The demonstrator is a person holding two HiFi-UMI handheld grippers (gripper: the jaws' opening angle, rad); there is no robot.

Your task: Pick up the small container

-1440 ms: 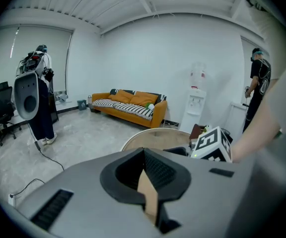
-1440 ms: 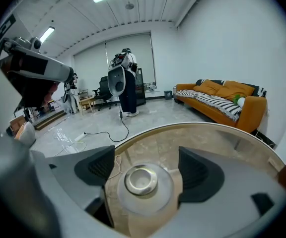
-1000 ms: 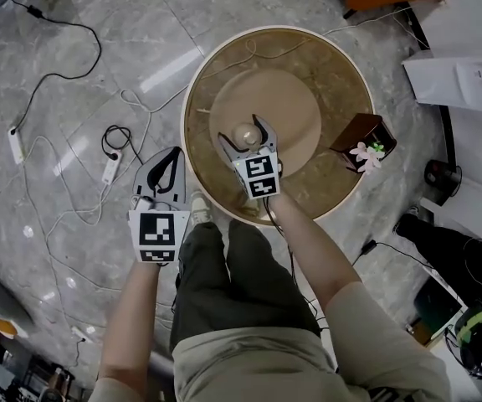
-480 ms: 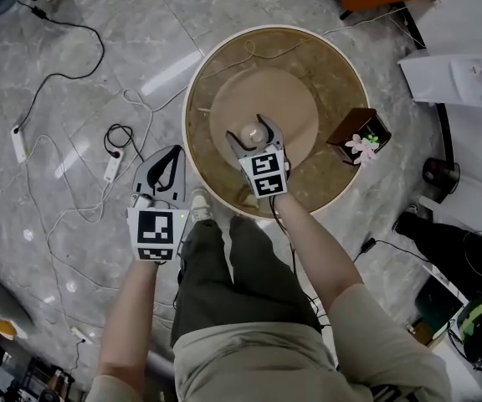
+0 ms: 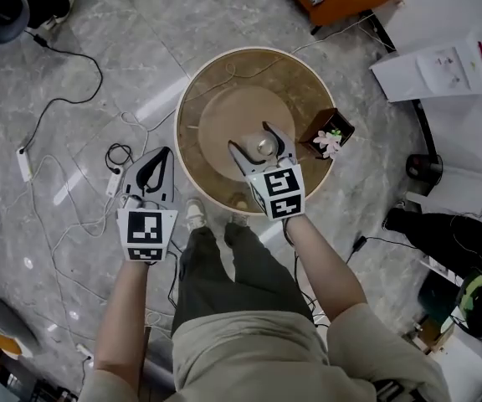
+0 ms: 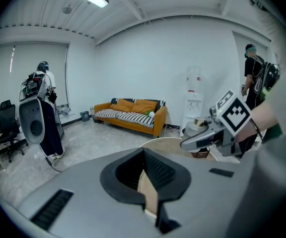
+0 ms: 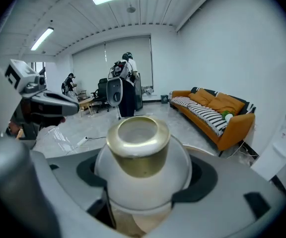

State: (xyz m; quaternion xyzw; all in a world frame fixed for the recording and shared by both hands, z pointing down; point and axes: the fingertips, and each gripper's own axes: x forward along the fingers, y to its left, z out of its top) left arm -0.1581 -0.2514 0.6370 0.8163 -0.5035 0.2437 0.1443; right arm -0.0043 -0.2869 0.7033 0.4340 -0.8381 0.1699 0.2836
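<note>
No words, numbers or brand names can be read anywhere. The marker cube (image 5: pixel 146 234) on the left gripper (image 5: pixel 158 162) and the one (image 5: pixel 280 193) on the right gripper (image 5: pixel 264 141) bear only black-and-white square patterns, without letters or digits. The sheets of paper (image 5: pixel 442 61) on the white surface at the upper right carry print and a small red mark, too small to make out

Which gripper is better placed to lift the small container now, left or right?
Right. The right gripper holds the container between its jaws, over the round table. The left gripper hangs beside the table, over the floor, jaws together with nothing between them.
</note>
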